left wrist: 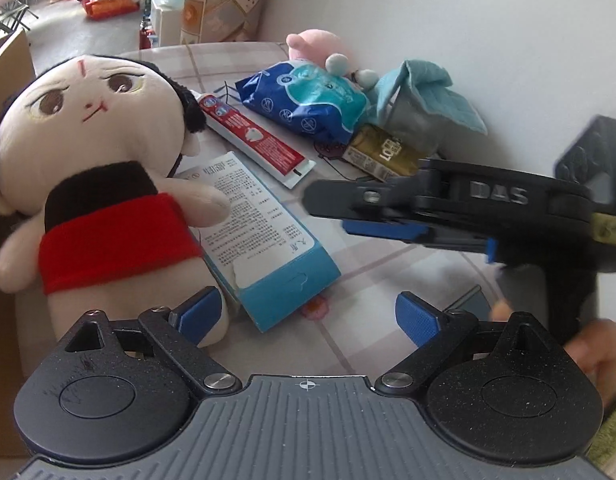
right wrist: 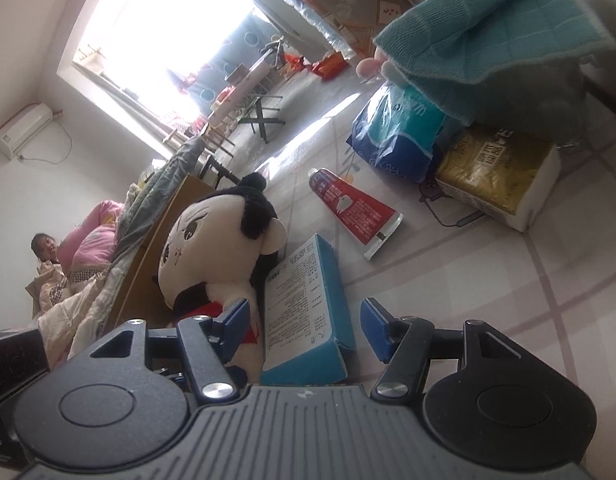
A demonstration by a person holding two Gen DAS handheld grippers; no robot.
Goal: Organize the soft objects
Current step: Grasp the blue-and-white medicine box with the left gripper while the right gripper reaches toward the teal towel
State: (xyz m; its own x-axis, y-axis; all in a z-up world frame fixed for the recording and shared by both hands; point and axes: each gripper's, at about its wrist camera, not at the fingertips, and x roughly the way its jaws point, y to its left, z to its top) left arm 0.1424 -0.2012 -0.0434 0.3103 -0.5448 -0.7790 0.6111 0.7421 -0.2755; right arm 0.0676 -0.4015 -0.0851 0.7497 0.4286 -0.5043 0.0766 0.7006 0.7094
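At the far left of the left wrist view the plush doll [left wrist: 107, 184] is lying on the table [left wrist: 388, 280] beside a cardboard box [left wrist: 7, 68], head toward the far end and feet toward the camera, so its long axis is running away from the lens and its face is turning up and to the right. One arm is draping over the blue box [left wrist: 263, 240], which is lying flat and angled from near centre up toward the doll's shoulder; that overlap is likely why both tools are coming in here. The left gripper [left wrist: 312, 316] is hanging spread wide and empty, one pad by the doll's foot, the box's near end lying between the fingers without touching. Further right, the red toothpaste tube [left wrist: 251, 136], the blue wipes pack [left wrist: 308, 96] and the gold tissue pack [left wrist: 382, 154] are sitting in a loose heap, with a pink plush [left wrist: 316, 44] and a teal cloth [left wrist: 428, 88] behind, probably awaiting sorting. The right gripper [right wrist: 305, 326] is partly spread, pinching nothing, the box's end sitting between its pads, seemingly lining up for the box
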